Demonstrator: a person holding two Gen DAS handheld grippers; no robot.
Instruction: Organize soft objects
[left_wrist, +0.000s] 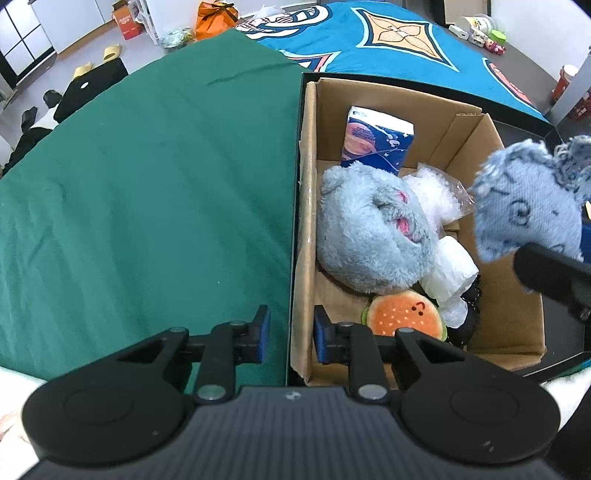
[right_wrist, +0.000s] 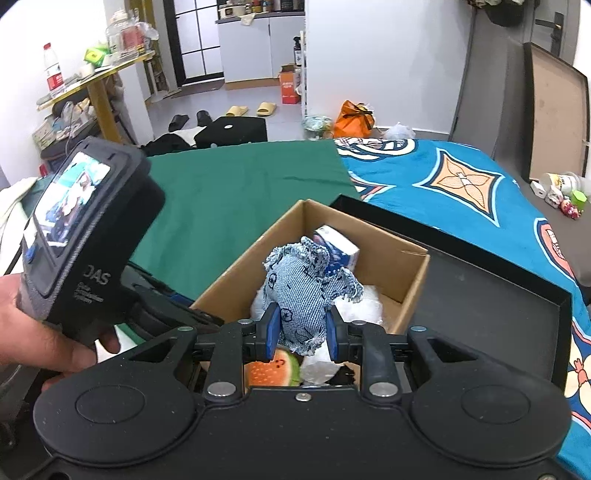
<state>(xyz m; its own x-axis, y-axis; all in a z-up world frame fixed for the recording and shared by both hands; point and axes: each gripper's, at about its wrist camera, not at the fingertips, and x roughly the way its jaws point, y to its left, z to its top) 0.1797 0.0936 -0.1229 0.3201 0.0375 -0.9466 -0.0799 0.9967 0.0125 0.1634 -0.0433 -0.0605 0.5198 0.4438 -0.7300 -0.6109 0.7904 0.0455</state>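
Green sheet (left_wrist: 147, 184); right claw (right_wrist: 301, 334) grips denim toy (right_wrist: 303, 295) over box (right_wrist: 402, 266).

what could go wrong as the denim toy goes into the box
1. The right gripper pinches only the low end of the denim toy, so it may flop or slip early.
2. The cardboard box is already crowded; the toy could perch on the grey plush and roll out.
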